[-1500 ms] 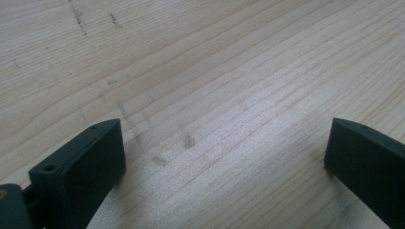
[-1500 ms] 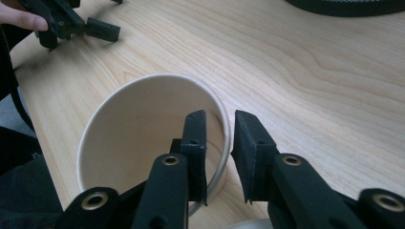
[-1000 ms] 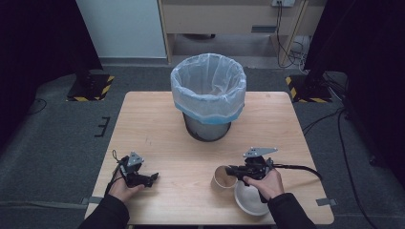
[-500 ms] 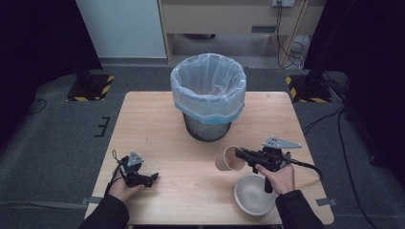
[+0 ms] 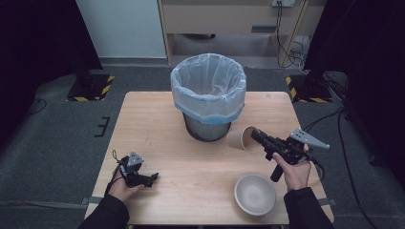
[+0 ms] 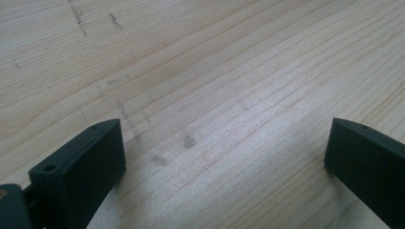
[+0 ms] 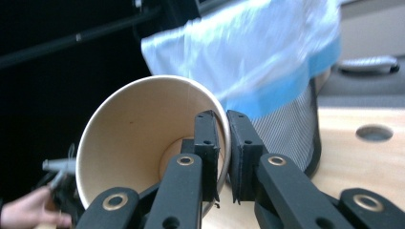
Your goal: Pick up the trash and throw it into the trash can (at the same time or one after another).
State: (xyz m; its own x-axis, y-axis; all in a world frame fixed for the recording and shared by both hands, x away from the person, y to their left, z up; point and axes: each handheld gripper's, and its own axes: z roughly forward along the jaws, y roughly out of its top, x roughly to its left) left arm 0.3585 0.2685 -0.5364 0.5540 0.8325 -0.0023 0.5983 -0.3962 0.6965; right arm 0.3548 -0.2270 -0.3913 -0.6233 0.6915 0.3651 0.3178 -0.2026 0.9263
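We see the left gripper [image 6: 224,157] close over the wooden table [image 6: 229,71], its two black jaws standing wide apart. One jaw rises at the near left, with a small hole in its top face; the other comes in at the near right edge. Between them lies bare pale wood, the grain running slantwise from near left to far right. A few faint dark marks [image 6: 174,150] dot the wood between the jaws, and thin scratches [image 6: 79,16] show at the far left.
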